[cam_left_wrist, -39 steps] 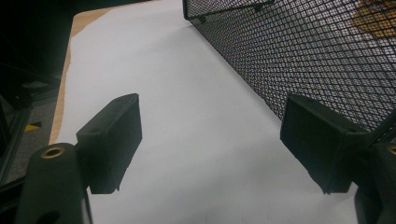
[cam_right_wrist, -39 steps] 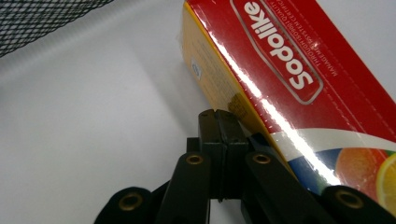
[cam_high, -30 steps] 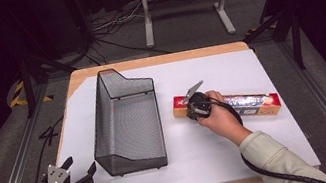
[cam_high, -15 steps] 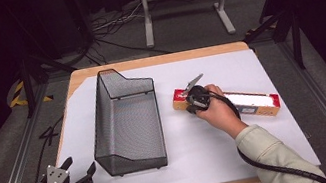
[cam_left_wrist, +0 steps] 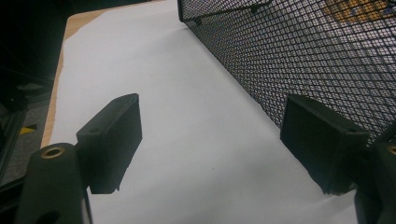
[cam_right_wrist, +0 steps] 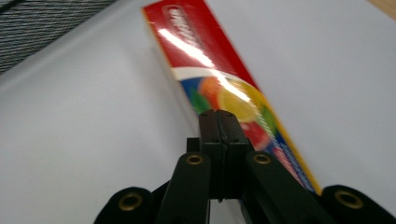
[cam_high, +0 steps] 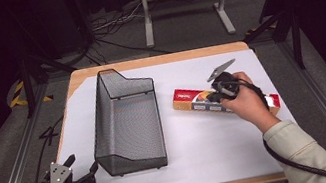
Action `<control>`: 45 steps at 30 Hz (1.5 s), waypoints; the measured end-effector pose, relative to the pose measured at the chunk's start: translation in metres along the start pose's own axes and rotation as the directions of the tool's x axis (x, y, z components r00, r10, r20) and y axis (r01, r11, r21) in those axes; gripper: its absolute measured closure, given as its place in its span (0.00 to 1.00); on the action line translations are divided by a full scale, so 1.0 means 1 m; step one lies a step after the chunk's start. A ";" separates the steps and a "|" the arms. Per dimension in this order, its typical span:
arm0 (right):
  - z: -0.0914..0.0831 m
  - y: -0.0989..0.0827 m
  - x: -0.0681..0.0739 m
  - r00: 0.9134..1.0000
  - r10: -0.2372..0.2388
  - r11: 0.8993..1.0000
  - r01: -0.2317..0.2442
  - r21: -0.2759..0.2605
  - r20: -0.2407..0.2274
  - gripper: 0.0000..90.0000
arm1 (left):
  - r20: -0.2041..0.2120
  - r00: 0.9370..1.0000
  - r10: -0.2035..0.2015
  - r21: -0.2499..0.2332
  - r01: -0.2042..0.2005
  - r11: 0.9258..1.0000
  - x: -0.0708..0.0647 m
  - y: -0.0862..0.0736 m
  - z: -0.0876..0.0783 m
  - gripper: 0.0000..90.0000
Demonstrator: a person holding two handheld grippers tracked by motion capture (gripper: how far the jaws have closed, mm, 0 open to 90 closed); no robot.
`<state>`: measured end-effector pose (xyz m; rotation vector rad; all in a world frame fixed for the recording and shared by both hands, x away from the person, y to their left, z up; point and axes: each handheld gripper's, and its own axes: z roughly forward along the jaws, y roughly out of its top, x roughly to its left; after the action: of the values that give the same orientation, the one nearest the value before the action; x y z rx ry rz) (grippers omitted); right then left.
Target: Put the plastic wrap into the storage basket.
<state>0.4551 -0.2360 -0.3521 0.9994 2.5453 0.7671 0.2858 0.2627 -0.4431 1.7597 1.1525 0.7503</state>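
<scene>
The right gripper (cam_high: 213,94) is seen right of centre in the high view, with its jaws pressed flat together and nothing between them; in the right gripper view (cam_right_wrist: 218,122) the closed tips are seen at lower centre, over the near part of the box (cam_right_wrist: 224,88). Whether the tips touch the box cannot be told. The box (cam_high: 192,100), a long red carton with fruit printed on it, lies flat on the white sheet (cam_high: 211,149), running from the centre of the high view toward the right edge, well apart from the basket (cam_high: 128,123). The hand (cam_high: 247,104) that holds the right gripper covers the box's right part. The left gripper (cam_high: 82,179) is held at the lower left of the high view, at the table's near edge, with its jaws spread wide and empty; in the left gripper view (cam_left_wrist: 212,140) bare sheet is seen between the jaws, and the mesh wall of the basket (cam_left_wrist: 299,60) rises just beside the right-hand jaw. The basket is seen to be empty. The work is judged to be at its start: the box is not yet grasped or lifted, and nothing has been placed. Opening the right jaws, gripping the box, carrying it across and setting it into the basket are judged to remain.
</scene>
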 end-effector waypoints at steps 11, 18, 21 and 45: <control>-0.018 -0.031 -0.068 0.975 0.163 0.984 -0.171 0.042 0.151 1.00 | -0.001 1.000 -0.003 0.003 0.003 1.000 0.001 0.000 0.001 0.24; -0.014 -0.063 -0.101 0.947 0.249 0.956 -0.274 0.106 0.200 1.00 | -0.009 1.000 -0.008 0.003 0.008 1.000 0.002 -0.002 -0.002 0.24; -0.009 -0.079 -0.113 0.934 0.293 0.933 -0.326 0.151 0.205 1.00 | -0.012 1.000 -0.008 0.004 0.008 1.000 0.002 -0.002 -0.002 0.24; -0.022 -0.122 -0.080 0.934 0.351 0.864 -0.350 0.362 0.066 1.00 | 0.006 1.000 0.012 0.005 -0.012 1.000 -0.002 0.003 0.006 0.24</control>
<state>0.4366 -0.3751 -0.3982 1.6170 2.5962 0.3692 0.2909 0.2580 -0.4427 1.7730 1.1415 0.7492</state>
